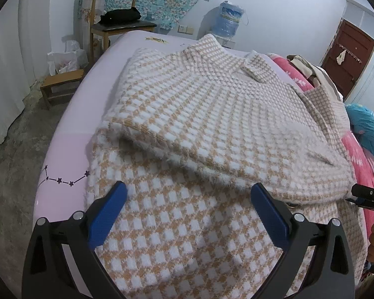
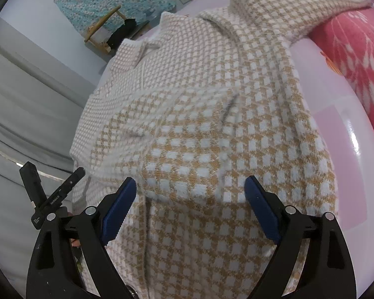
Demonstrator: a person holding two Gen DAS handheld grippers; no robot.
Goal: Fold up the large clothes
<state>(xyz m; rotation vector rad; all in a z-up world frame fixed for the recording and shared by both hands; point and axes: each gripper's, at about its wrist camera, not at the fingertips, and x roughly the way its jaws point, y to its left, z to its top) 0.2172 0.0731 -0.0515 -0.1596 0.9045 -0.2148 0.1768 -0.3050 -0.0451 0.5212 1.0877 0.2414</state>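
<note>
A fuzzy tan-and-white checked sweater (image 1: 212, 114) lies on a pink table (image 1: 69, 144), with its upper part folded over its lower part. My left gripper (image 1: 188, 199) hovers over the near flat layer, jaws wide apart and nothing between the blue pads (image 1: 104, 216). In the right wrist view the same sweater (image 2: 207, 129) fills the frame. My right gripper (image 2: 190, 189) stands open just above the knit, its blue pads (image 2: 118, 211) on either side of a raised fold without pressing it. Part of the left gripper's black frame (image 2: 47, 194) shows at the left edge.
A wooden chair (image 1: 117, 22) with a black bag, a low stool (image 1: 62, 84) and plastic bags stand beyond the table's left side. A red flowered blanket (image 1: 356, 154) and piled clothes lie along the right. A water jug (image 1: 228, 18) and a brown door (image 1: 346, 49) are at the back.
</note>
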